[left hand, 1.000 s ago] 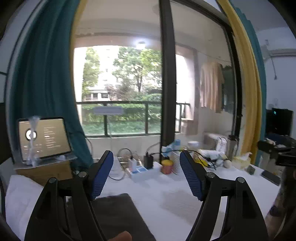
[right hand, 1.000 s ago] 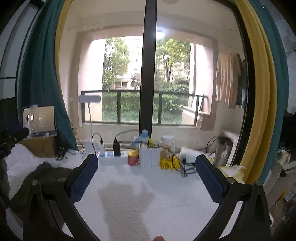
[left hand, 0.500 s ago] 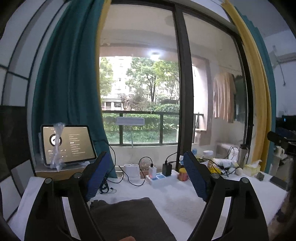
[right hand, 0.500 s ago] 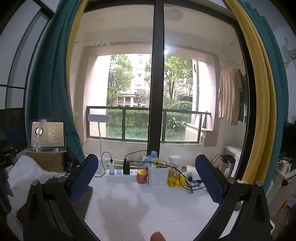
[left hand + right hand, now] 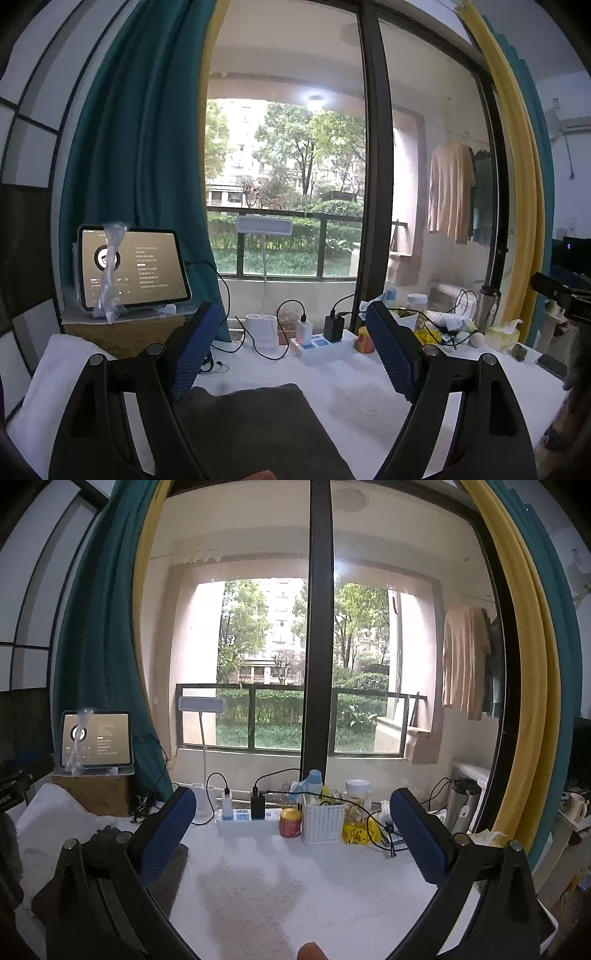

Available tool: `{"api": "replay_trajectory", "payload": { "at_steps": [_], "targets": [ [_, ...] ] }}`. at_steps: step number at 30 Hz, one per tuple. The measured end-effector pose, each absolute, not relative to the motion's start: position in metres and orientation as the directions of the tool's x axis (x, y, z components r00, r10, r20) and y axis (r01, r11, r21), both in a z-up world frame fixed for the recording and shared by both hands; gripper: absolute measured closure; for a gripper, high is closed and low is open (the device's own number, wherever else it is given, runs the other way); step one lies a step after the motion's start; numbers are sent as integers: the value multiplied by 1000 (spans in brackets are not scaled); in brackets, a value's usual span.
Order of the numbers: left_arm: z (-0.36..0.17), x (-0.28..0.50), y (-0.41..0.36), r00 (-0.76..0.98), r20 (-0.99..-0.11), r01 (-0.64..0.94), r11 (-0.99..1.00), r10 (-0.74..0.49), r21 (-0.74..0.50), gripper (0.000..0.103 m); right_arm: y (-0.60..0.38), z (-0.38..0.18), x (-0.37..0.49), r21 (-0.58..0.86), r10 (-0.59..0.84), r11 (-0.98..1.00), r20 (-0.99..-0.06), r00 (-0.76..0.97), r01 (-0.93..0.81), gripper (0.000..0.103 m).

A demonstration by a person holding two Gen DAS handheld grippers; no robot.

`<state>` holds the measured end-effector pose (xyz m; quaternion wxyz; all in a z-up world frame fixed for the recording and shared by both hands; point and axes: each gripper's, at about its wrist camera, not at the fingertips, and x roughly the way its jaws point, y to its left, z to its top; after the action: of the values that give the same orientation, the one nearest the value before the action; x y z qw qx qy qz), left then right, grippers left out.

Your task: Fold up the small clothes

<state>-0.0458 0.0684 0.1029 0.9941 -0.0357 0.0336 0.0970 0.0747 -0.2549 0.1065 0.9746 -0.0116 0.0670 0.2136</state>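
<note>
A: Which step was judged to be in hand?

B: A pause between folds, or the end of one. The left tool (image 5: 291, 349) was held level over the near part of the counter (image 5: 354, 373) with its blue pads (image 5: 195, 350) wide apart; the jaws had just been opening further, and nothing was seen between them. The right tool (image 5: 295, 834) was likewise spread, nothing clamped, only bare white cover below it.

A: Where was the garment noted?

B: A dark grey cloth (image 5: 255, 424) was seen lying on the white cover, directly under and ahead of the left tool. In the right wrist view, a dark edge of it (image 5: 170, 871) was seen behind the left finger of that tool, towards the counter's left side. It was well apart from the power strip (image 5: 321, 343) and the white basket (image 5: 323, 821) at the far edge.

A: How did it look?

B: Flat, thick, soft; the far edge was rounded and even, as would be expected of a doubled layer. Its near end was cut off by the frame, so the full outline could not be told. No creases were made out.

A: What was the next move judged to call for?

B: If another fold was wanted, a low approach to an edge or corner, both layers to be pinched together. Otherwise, the cloth to be set aside.
</note>
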Motion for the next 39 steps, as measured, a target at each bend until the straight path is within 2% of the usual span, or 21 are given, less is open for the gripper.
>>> {"api": "replay_trajectory", "payload": {
  "at_steps": [39],
  "targets": [
    [102,-35,60,979,-102,-185,982,179,-50,19,-267,97,83,9,394,917,-165,904,-398,0]
  ]
}}
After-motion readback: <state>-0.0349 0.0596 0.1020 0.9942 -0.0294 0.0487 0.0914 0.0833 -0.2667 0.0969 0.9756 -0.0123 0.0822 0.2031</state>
